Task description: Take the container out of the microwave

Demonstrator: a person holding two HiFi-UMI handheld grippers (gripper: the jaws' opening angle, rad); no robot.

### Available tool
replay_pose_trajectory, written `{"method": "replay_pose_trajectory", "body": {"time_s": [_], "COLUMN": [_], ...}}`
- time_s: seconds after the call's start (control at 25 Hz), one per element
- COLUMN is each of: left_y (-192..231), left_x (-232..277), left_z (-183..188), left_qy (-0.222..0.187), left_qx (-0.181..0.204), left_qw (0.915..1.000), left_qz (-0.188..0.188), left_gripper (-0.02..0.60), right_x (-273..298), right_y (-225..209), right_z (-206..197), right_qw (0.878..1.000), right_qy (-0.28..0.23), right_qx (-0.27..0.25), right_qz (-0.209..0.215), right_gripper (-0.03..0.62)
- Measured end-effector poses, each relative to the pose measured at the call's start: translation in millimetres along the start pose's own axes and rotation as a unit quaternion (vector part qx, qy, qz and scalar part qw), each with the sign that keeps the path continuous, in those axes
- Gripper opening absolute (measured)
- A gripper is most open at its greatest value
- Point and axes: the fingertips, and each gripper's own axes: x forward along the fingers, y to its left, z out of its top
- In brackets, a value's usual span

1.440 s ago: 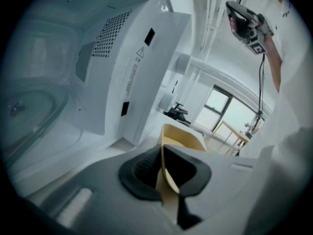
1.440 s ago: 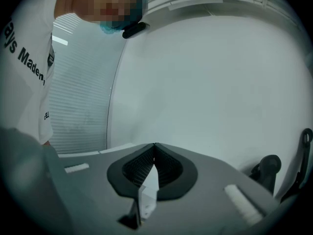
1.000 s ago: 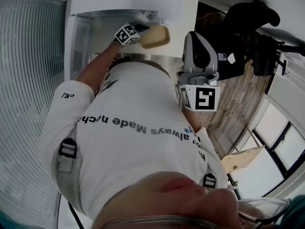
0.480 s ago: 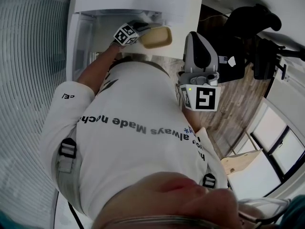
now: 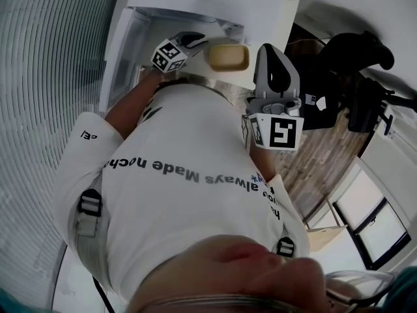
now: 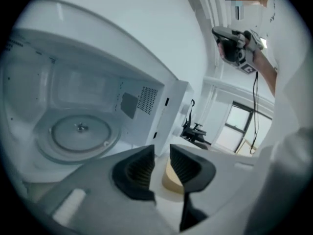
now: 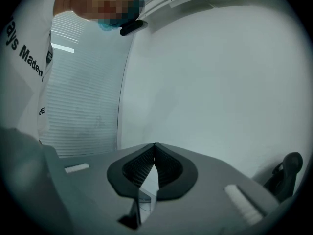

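**Figure: Container outside the microwave, left gripper released**

The tan container (image 5: pixel 229 57) lay outside the microwave (image 6: pixel 164 104), on the white surface in front of the open cavity. The glass turntable (image 6: pixel 78 133) inside was bare.

The left gripper (image 6: pixel 161 151) had just been opening. Its jaws stood apart, with neither pad pressing on anything. In the left gripper view the container showed through the gap, beyond and below the jaw tips, towards 6 o'clock. In the head view it lay just beside this gripper, at about 3 o'clock, and its long axis ran roughly from 9 to 3 o'clock.

The right gripper (image 7: pixel 154 148) was clenched, jaw tips together with nothing between them. It faced a plain white wall. In the head view it sat at about 4 o'clock from the container and farther off than the left gripper, so the left hand was the nearer.

Judged from this layout, the removal appeared complete. Any further move with the container would probably fall to the left gripper, which would close again across the short axis.
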Motion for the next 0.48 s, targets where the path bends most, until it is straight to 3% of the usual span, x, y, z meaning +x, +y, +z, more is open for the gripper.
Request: {"method": "replay_pose_trajectory", "body": {"time_s": [0.24, 0.48], "left_y": [-2.4, -19.8], "left_x": [-45.1, -90.4], "left_z": [35.9, 95.4], "left_qy": [-0.054, -0.112], "left_qx": [-0.003, 0.015], "left_qw": [0.9981, 0.992], "left_qz": [0.028, 0.055], "left_gripper": [0.087, 0.074], "right_x": [15.1, 22.9], "right_y": [11.1, 17.7], "right_z": [-1.7, 4.0], "right_qw": [1.0, 1.0], "right_qy": [-0.002, -0.003], "right_qx": [0.002, 0.003], "right_qz": [0.019, 0.031], "right_gripper": [0.002, 0.002]}}
